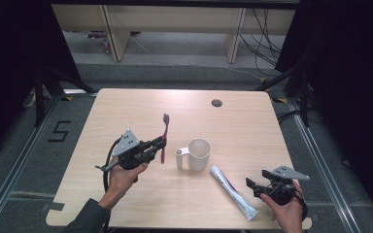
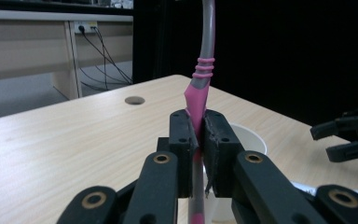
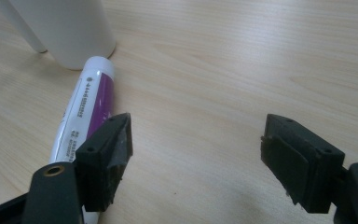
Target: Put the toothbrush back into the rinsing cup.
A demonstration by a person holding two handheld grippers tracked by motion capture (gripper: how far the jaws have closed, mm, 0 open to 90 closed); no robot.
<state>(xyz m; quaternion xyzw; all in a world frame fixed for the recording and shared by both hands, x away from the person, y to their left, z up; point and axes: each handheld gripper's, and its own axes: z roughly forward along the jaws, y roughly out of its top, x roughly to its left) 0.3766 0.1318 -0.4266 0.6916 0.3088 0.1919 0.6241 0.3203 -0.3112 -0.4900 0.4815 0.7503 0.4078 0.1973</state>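
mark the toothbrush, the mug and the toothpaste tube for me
toothbrush (image 1: pixel 165 127), high view, on the pink neck below the bristle head
mug (image 1: pixel 199 156), high view, on the outer white wall
toothpaste tube (image 3: pixel 91 100), right gripper view, on the purple printed band

Pink-grey toothbrush (image 1: pixel 164 138) upright, lifted beside cup (image 1: pixel 198 154).

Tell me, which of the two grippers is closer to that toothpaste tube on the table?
Right. The right gripper hovers open just beside the toothpaste tube's lower end, while the left gripper is beyond the white cup, holding a toothbrush.
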